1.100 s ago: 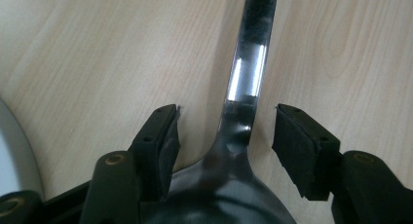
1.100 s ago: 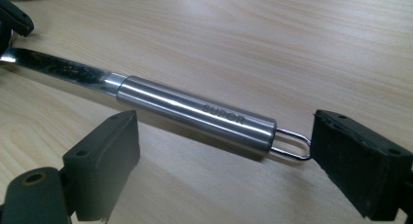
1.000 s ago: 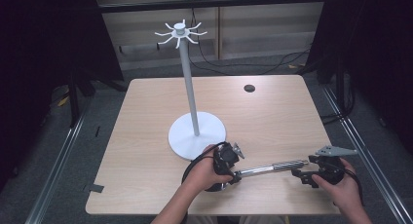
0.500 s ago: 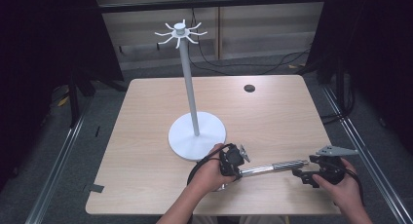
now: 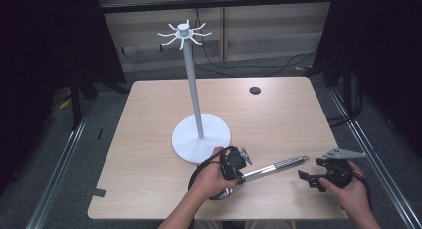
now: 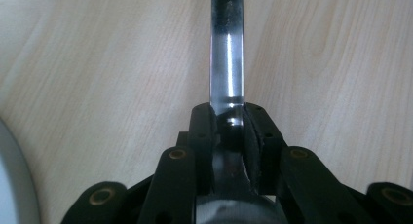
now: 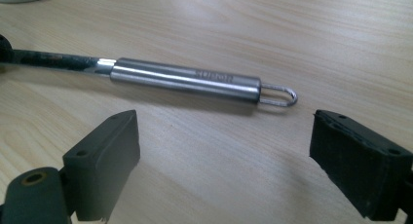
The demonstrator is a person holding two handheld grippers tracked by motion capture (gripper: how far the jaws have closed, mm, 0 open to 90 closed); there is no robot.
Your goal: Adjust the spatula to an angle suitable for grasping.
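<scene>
Lower centre of high view: left tongs (image 5: 242, 165) having just been closing, now clamping steel utensil (image 5: 273, 167) lying on tabletop (image 5: 149, 139). Right tongs (image 5: 309, 179) gaping beside its handle end. Lifting, hanging on white stand (image 5: 199, 134) probably remaining.

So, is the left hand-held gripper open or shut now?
Shut on the utensil: the left hand-held gripper has just been closing, and both pads press the shiny shaft.
</scene>
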